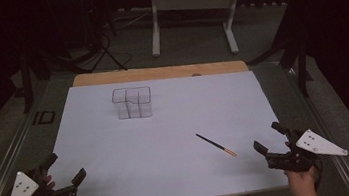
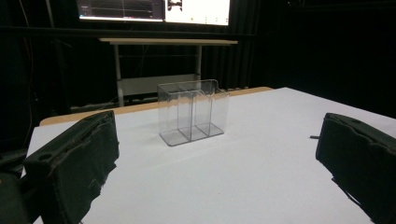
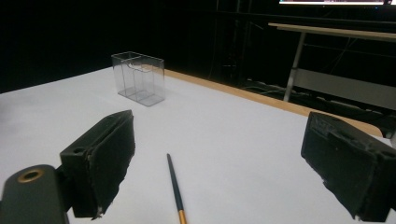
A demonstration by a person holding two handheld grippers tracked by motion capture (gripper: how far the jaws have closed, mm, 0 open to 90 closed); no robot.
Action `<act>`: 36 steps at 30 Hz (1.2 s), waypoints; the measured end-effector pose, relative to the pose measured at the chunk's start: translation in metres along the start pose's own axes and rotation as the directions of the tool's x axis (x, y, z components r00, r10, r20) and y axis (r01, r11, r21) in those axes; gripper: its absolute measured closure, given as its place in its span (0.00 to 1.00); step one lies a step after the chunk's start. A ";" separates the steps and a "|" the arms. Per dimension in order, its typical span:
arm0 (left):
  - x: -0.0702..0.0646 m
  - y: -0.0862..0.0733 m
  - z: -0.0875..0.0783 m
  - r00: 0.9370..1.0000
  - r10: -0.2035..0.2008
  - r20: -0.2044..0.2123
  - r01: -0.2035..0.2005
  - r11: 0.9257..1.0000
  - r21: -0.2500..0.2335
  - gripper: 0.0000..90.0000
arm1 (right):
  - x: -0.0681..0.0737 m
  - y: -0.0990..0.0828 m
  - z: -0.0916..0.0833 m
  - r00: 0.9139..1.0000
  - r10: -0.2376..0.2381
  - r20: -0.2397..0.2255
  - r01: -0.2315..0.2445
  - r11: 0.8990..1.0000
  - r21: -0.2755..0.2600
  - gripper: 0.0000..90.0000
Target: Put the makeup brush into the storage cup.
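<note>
White counter (image 1: 172, 179) — wide, bare but for two things. Clear divided holder (image 1: 132, 103) upright toward the far side, left of centre, well apart from both hands. Thin dark brush (image 1: 216, 145) flat on the sheet, near the right edge, gold-banded end pointing at the near right corner. Right claw (image 1: 270, 141) just beside that end, jaws spread wide, nothing between them. Left claw (image 1: 65, 167) at the near left corner, likewise wide open and empty.

Step in hand, most likely: picking up the brush with the right claw. Best done low and square — jaws astride the shaft near the middle, tips almost on the sheet, then a slow close. Risk otherwise: rolling the thin shaft away, or pinching the paper.
</note>
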State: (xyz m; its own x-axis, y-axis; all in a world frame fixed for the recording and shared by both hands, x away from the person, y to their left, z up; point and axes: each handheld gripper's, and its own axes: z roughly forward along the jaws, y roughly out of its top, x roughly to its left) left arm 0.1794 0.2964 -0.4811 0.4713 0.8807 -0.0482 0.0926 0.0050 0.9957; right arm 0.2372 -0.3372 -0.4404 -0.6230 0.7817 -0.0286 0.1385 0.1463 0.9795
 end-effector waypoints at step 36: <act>-0.003 0.000 -0.001 1.000 -0.029 -0.001 0.029 0.999 -0.028 0.01 | 0.000 0.009 0.006 0.999 0.010 -0.044 -0.005 0.995 0.099 0.15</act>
State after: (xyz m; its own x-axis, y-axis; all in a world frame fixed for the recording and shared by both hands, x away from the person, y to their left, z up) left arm 0.1775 0.2941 -0.4811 0.4676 0.8806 -0.0767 0.0818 0.0433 0.9957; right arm 0.2432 -0.3327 -0.4323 -0.6549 0.7556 -0.0103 0.2171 0.2011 0.9552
